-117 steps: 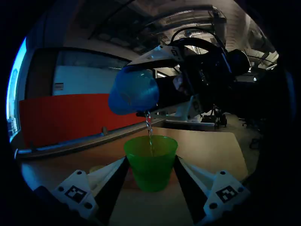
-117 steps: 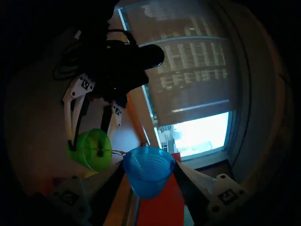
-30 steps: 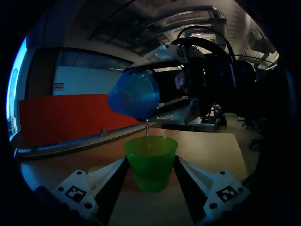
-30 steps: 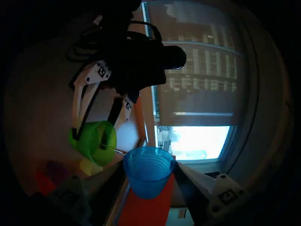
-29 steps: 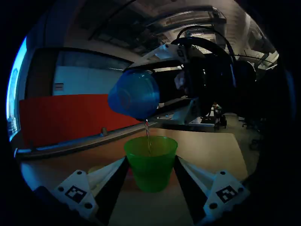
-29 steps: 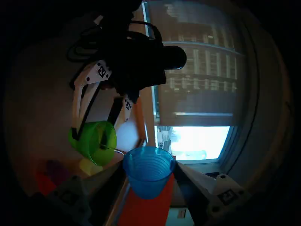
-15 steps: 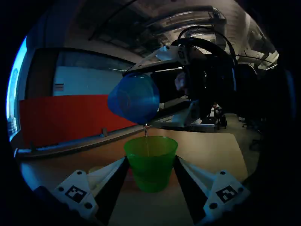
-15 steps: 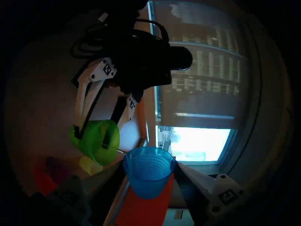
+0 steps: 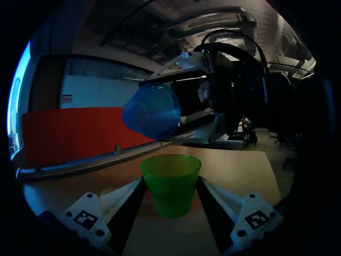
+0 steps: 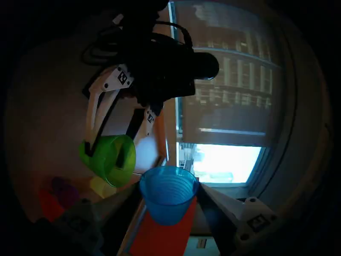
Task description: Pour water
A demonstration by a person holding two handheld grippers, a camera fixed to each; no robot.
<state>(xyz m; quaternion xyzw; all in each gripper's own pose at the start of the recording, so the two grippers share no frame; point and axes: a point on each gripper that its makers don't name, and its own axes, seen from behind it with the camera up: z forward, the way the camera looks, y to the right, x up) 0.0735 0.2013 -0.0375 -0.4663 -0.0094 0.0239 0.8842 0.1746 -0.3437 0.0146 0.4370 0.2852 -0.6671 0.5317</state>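
Left gripper (image 9: 171, 181): jaws pinch the green cup (image 9: 171, 194) from both sides, one finger against each wall; the cup stands upright, mouth up, just above the table (image 9: 238, 166). Right gripper (image 10: 169, 187): jaws pinch the blue cup (image 10: 169, 205) in the same manner, both fingers pressed on its walls. In the left gripper view the blue cup (image 9: 151, 112) is tipped well over on its side, above and slightly to the left of the green cup's mouth, apart from it; a thin thread of water (image 9: 161, 146) hangs below its lowered rim, over the green cup's near-left edge. In the right gripper view the green cup (image 10: 108, 160) sits just beside the blue cup's rim, to its upper left, held between the white fingers of the other gripper; a dark hand-held body with cables sits behind those fingers. Background items: a red panel (image 9: 72, 132) along the far edge of the table; a bright window (image 10: 217, 164) behind the blue cup; a yellow item (image 10: 99, 185) and a purple item (image 10: 64, 187) on the table beside the green cup — too dim to identify further.
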